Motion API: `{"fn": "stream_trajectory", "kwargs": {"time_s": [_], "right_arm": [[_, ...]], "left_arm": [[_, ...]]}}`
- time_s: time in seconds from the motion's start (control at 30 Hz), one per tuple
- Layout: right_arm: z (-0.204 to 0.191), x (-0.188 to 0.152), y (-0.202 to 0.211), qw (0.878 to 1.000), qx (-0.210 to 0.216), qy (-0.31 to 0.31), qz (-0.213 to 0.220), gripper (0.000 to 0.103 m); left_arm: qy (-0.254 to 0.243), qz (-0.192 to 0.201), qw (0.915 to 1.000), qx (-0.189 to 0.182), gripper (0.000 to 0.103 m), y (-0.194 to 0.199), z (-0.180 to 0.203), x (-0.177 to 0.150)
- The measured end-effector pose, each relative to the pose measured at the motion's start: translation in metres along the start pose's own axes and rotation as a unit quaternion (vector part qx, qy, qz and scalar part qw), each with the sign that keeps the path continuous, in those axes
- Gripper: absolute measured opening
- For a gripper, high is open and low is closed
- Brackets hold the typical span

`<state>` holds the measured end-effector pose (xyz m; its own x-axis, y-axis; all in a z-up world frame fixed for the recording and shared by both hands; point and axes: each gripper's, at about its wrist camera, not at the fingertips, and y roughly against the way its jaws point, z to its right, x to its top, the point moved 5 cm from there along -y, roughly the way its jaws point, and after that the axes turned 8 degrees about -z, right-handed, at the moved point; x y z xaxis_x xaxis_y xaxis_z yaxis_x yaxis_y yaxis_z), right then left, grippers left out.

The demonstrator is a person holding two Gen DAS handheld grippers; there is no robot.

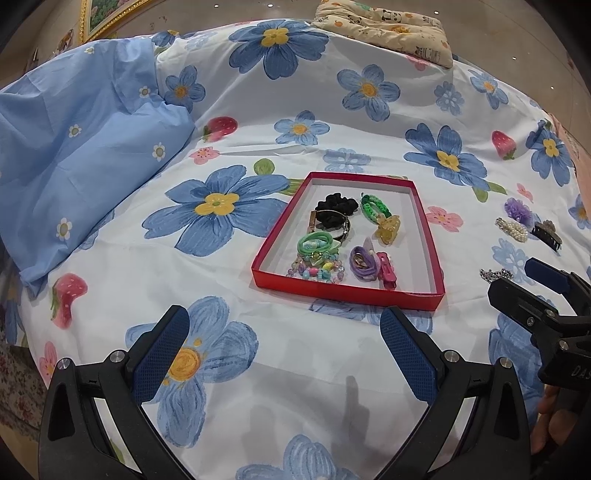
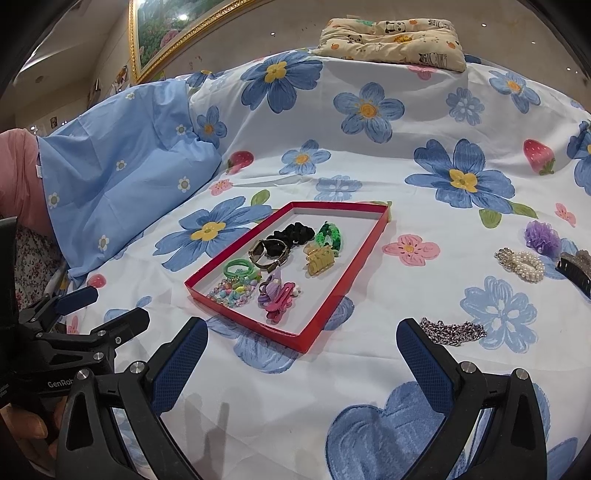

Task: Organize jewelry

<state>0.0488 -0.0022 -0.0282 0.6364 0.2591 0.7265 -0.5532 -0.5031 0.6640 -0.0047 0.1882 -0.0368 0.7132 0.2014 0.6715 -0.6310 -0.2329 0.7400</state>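
A shallow red tray (image 1: 428, 229) (image 2: 354, 269) lies on the flowered bedsheet and holds several hair ties, clips, a bead bracelet and a watch. Outside it, to the right, lie a silver chain (image 2: 454, 332) (image 1: 495, 275), a pearl clip (image 2: 524, 264) (image 1: 513, 229), a purple flower piece (image 2: 541, 236) (image 1: 517, 208) and a dark claw clip (image 2: 576, 271) (image 1: 546, 232). My left gripper (image 1: 284, 350) is open and empty just in front of the tray. My right gripper (image 2: 301, 358) is open and empty; its right finger (image 2: 424, 358) is next to the chain.
A light blue pillow (image 1: 74, 155) (image 2: 122, 173) lies at the left. A beige printed cushion (image 1: 388, 29) (image 2: 395, 40) sits at the far edge of the bed. A gold-framed picture (image 2: 159, 33) hangs on the wall behind.
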Motion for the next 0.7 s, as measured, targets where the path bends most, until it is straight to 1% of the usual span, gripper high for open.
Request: {"fn": "stream_trajectory", "kwargs": {"time_s": [0.47, 0.7], "right_arm": [[0.009, 0.004, -0.001, 1.0, -0.001, -0.007, -0.003, 0.103], [0.014, 0.003, -0.002, 1.0, -0.001, -0.011, -0.005, 0.103]], "left_arm": [[-0.002, 0.0, 1.0, 0.002, 0.103, -0.002, 0.002, 0.002], [-0.005, -0.008, 0.9999, -0.007, 0.103, -0.008, 0.005, 0.004]]}}
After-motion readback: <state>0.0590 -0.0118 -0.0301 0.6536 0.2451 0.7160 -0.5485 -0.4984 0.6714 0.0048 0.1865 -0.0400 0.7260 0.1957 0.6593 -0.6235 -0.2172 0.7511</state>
